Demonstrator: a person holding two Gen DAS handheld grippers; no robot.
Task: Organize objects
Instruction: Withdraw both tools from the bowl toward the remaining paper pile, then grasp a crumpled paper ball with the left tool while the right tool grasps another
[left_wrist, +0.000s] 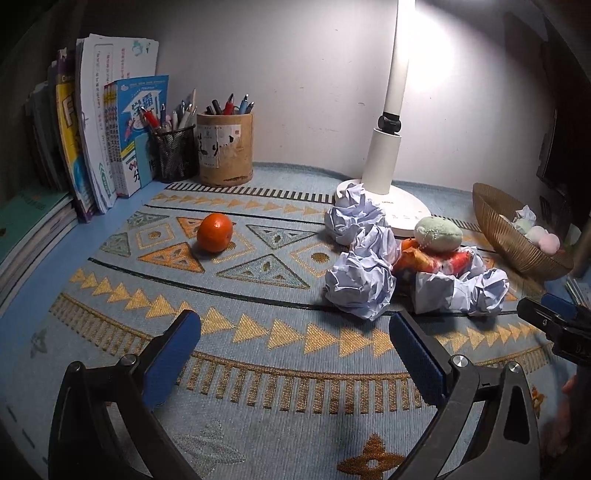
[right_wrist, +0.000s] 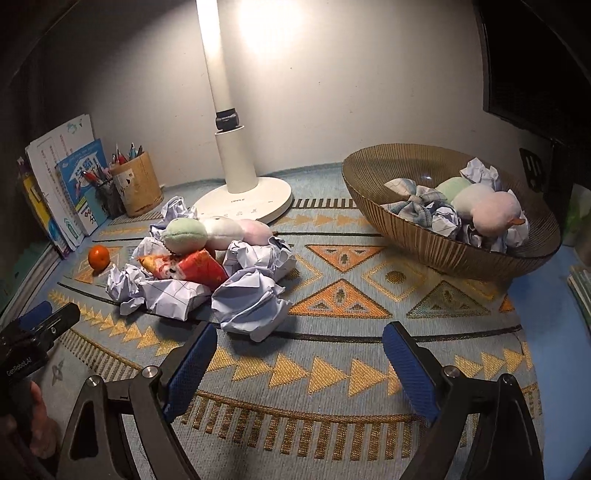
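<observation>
Over the patterned mat (left_wrist: 258, 295), both grippers hang low with nothing between their blue pads. Left gripper (left_wrist: 295, 325) — jaws spread wide, empty, touching nothing, only bare weave showing between them. Right gripper (right_wrist: 299, 336) stands just as wide and just as empty; its left finger (right_wrist: 192, 362) sits just beside a crumpled paper ball (right_wrist: 251, 306) at about twelve o'clock, though I can't tell whether they touch.

Now the clutter: a heap of paper wads (left_wrist: 360, 284), a red-orange wrapper (right_wrist: 188, 267) and a green plush (left_wrist: 437, 229) piled at one o'clock from the left gripper, right against the white lamp base (right_wrist: 258, 195). A lone orange (left_wrist: 215, 232) sits well apart at eleven o'clock. From the right gripper, at one o'clock, the ribbed bowl (right_wrist: 424, 240) already carries plush toys, paper wads and a checked bow (right_wrist: 413, 206).
</observation>
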